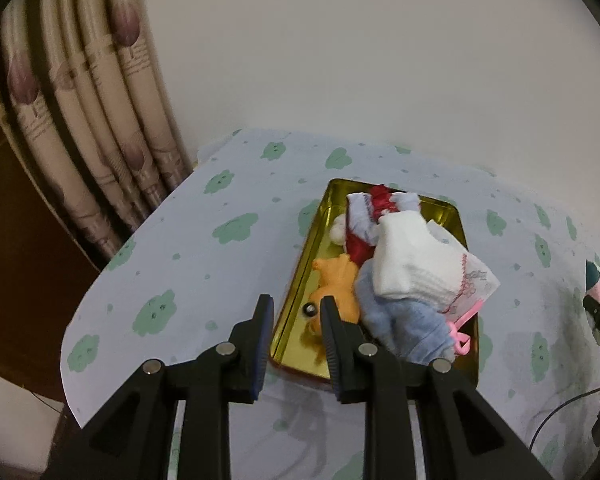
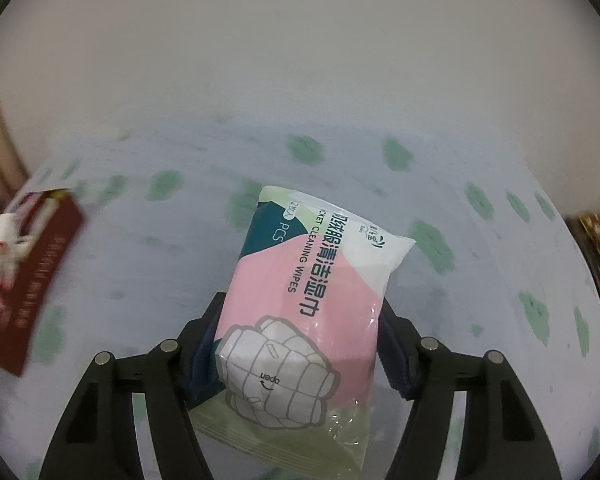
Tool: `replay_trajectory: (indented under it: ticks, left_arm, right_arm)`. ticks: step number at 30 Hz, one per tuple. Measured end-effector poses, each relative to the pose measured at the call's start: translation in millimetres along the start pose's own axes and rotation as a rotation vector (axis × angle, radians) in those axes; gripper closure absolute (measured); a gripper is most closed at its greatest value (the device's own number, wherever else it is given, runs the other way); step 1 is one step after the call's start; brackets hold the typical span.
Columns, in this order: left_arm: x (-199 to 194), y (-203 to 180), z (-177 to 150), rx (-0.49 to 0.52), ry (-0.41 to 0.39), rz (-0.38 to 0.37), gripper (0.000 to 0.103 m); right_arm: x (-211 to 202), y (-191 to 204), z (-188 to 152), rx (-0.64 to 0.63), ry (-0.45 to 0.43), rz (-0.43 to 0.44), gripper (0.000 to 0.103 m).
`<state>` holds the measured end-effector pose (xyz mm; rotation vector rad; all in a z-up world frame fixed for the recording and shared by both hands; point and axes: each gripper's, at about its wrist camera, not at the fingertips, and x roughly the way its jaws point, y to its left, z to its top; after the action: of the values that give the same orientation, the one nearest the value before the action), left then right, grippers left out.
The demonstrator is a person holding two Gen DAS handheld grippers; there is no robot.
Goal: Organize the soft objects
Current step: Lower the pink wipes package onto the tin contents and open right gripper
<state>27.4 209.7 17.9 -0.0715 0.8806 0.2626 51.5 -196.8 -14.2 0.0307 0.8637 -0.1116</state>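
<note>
A gold tin tray lies on the cloud-print tablecloth. It holds a white sock, a blue cloth, an orange plush toy and a red item. My left gripper hovers open over the tray's near left rim, with nothing gripped. My right gripper is shut on a pink, white and teal pack of cleaning wipes, held up off the cloth. The pack also shows at the right edge of the left wrist view. The tray's red outer wall sits blurred at far left.
Patterned curtains hang at the back left, beside the table's left edge. A plain wall rises behind the table. A thin cable lies on the cloth at lower right. Dark clutter stands at the table's far right.
</note>
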Motion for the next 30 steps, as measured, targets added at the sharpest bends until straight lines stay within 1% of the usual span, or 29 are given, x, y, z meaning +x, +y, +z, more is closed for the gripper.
replay_trajectory:
  ticks: [5,6,7,10,13,16,19,23,25,30]
  left_arm:
    - [1,24,-10,-0.068,0.013,0.027,0.079]
    - [1,28,-12,-0.079,0.015,0.032,0.079]
    - [1,33,-13,-0.091,0.018,0.035,0.079]
    - [-1,47,-18,-0.127,0.023,0.05,0.079]
    - [-3,54,-21,-0.139,0.019,0.076,0.079]
    - [-2,61,-24,-0.157,0.032,0.062,0.079]
    - [-1,68,-27,-0.168,0.036,0.071,0.079]
    - [1,74,-29,-0.182,0.038,0.076,0.079]
    - [3,77,-29,-0.187,0.04,0.065,0.079]
    - [8,78,-30,-0.193,0.054,0.068,0.079]
  right_arm:
    - [-26,80,16,-0.137,-0.034,0.13,0.038]
    - [-29,93,17,-0.159,-0.037,0.151,0.038]
    - [-34,117,18,-0.203,-0.043,0.188,0.038]
    - [-42,166,17,-0.29,-0.041,0.261,0.038]
    - [-45,215,12,-0.376,-0.039,0.315,0.038]
    - [-43,249,9,-0.413,-0.024,0.356,0.038]
    - [-40,275,4,-0.44,-0.009,0.369,0.038]
    - [-29,297,0,-0.459,0.005,0.357,0.038]
    - [-19,307,1,-0.456,0.011,0.352,0.038]
    - [3,321,7,-0.484,-0.004,0.311,0.037]
